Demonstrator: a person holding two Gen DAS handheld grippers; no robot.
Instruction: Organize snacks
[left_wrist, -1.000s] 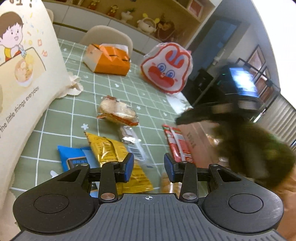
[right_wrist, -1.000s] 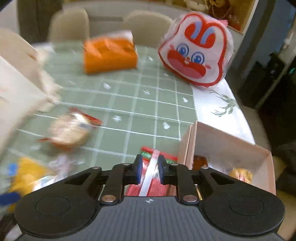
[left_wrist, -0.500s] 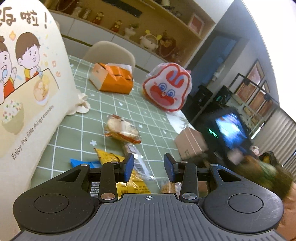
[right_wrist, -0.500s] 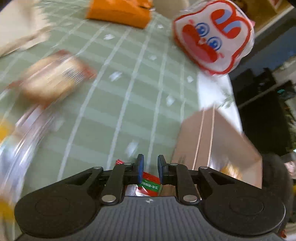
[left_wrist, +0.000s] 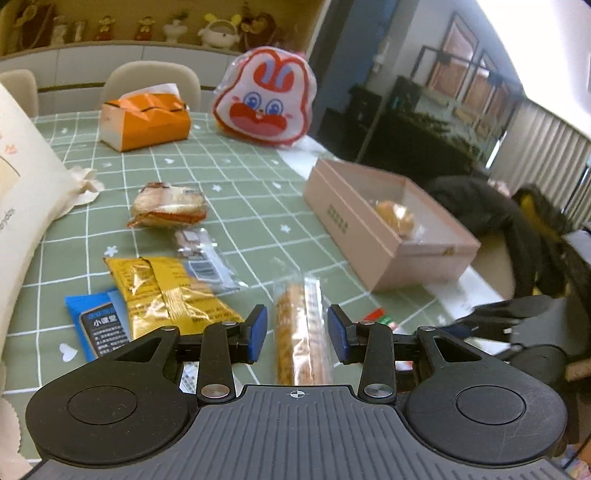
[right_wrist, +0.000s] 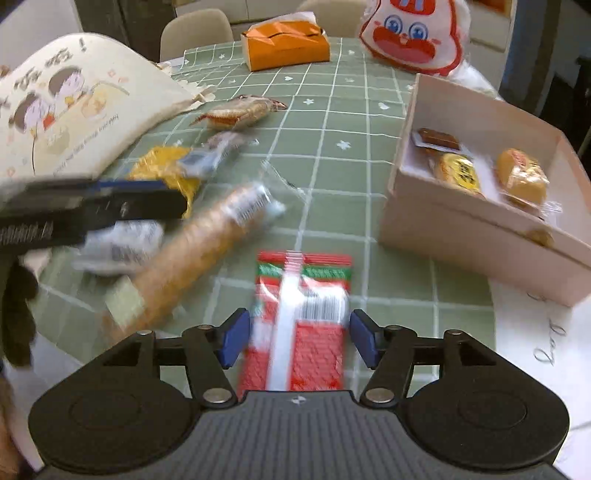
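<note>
**Operator:** What is lying around the claws, starting with the largest items?

**Technician:** The green checked tablecloth (left_wrist: 258, 206) is carrying everything. Ahead and to the right of both claws, the pink box (right_wrist: 476, 229) is sitting open, with three wrapped snacks already lying inside. Ahead and to the left of the left gripper (left_wrist: 297, 328), a yellow packet (left_wrist: 166, 291) is overlapping a blue packet (left_wrist: 99, 325).

**Operator:** State of each claw?

**Technician:** Both are standing with jaws spread wide and gripping nothing. The left gripper is straddling the long biscuit pack (left_wrist: 301, 332); the pack is lying between the blue pads without visibly touching either. The right gripper (right_wrist: 297, 339) is straddling the red sachet (right_wrist: 303, 332) in the same manner, though motion blur is hiding whether the pads are touching it.

**Operator:** Which relation is governing the coming move?

**Technician:** Axis alignment. In the left wrist view, the biscuit pack's long axis is running straight forward along the fingers, so closing would probably be pinching it across its narrow width. The red sachet is likewise lying lengthwise between the right pads, its white seam pointing forward.

**Operator:** Which claw is nearer the box?

**Technician:** The right one, by my estimate: the box is sitting just ahead and to the right of it. The left claw is working farther away, with the right claw's body showing between it and the box's near end.
</note>
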